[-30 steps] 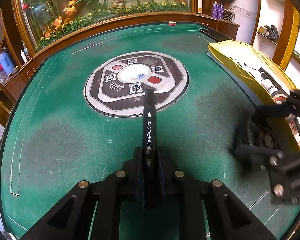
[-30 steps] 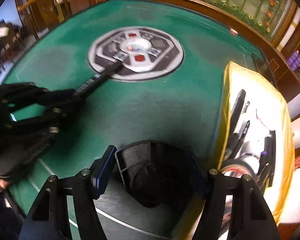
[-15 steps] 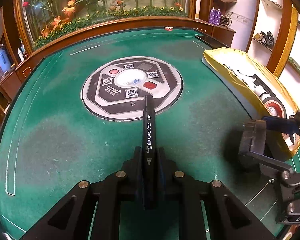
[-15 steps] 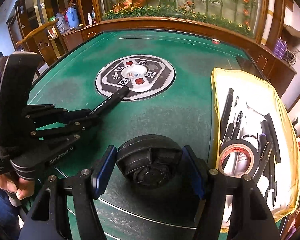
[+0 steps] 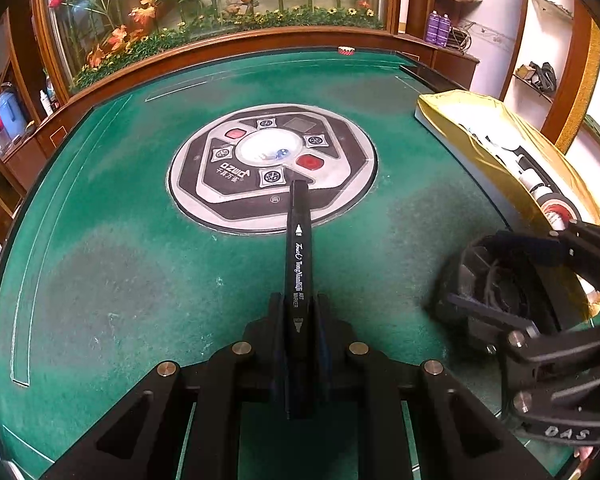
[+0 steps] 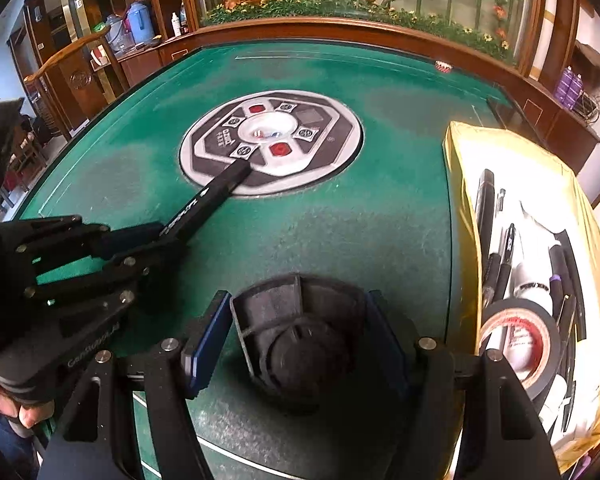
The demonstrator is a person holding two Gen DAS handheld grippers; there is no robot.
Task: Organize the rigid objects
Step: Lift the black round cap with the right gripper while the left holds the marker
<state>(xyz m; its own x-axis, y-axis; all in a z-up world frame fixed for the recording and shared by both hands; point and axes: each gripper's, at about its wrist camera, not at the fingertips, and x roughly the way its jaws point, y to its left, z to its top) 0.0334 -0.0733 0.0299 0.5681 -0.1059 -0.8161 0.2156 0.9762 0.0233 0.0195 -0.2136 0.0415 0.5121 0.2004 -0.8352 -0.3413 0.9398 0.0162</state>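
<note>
A black art marker with white lettering sticks forward out of my left gripper, which is shut on its lower half; its tip hangs over the round control panel. In the right wrist view the same marker juts from the left gripper at the left. My right gripper is shut on a black round plastic holder, a blue pad pressing each side. That holder shows at the right of the left wrist view, beside the gold-lined box.
A green felt table has a round grey-and-black control panel in the middle. The gold-lined box on the right holds several pens and a roll of black tape. A wooden rim and planter lie behind. A small red-white item sits at the far edge.
The right gripper has tipped the black holder, so its open inside faces the camera again, and it sits closer to the box. The left gripper and marker have stayed put.
</note>
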